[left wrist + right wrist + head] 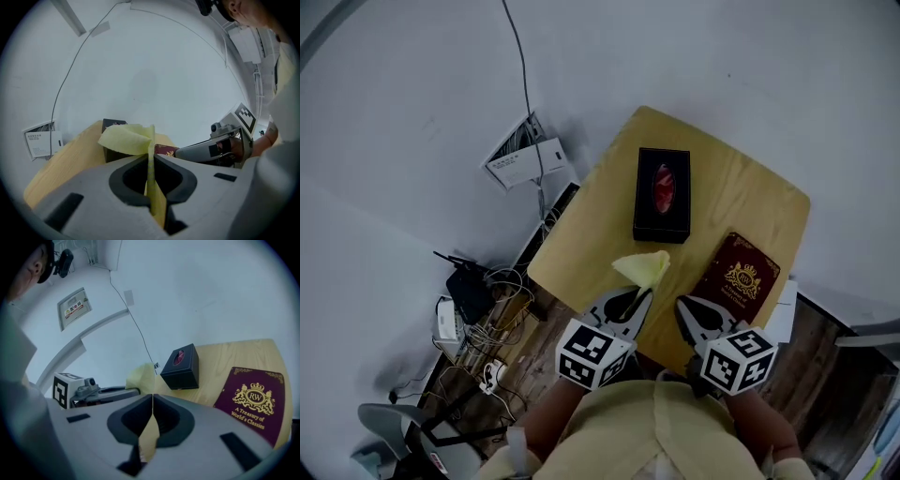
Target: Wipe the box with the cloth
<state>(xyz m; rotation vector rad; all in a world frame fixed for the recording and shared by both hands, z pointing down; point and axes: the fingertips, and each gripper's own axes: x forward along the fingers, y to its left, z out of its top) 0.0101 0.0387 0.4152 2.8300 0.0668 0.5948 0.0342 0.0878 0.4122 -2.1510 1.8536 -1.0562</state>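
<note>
A black box (662, 194) with a red oval opening on top stands upright on the small wooden table (581, 244). My left gripper (642, 292) is shut on a yellow cloth (644, 268), which sticks out past its tips above the table's near edge, short of the box. In the left gripper view the cloth (129, 139) is pinched between the jaws and partly hides the box (111, 124). My right gripper (682, 305) is shut with nothing in it, beside the left one. From the right gripper view the box (182, 364) lies ahead, with the cloth (140, 376) to the left.
A maroon book (738, 275) with gold print lies on the table right of the box, close to my right gripper. Left of the table are a white panel (525, 161), a black device (469, 286) and tangled cables. White walls stand behind.
</note>
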